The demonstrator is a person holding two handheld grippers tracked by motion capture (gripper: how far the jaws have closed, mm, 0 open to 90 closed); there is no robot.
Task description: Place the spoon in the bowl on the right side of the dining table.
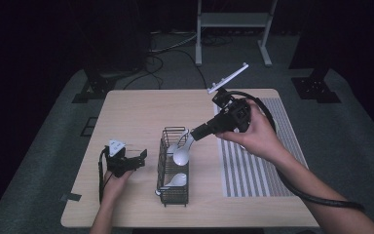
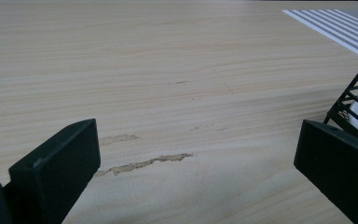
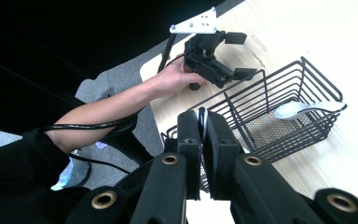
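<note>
Your right gripper point(image 1: 193, 135) has its jaws clenched on a white spoon point(image 1: 182, 152), held above the black wire basket point(image 1: 168, 168) at the desk's point(image 1: 136, 112) middle. A second spoon point(image 1: 175, 182) lies inside the basket, toward its near end. Your left gripper point(image 1: 142, 158) rests on the desk just left of the basket, jaws released and holding nothing, with bare wood between them
</note>
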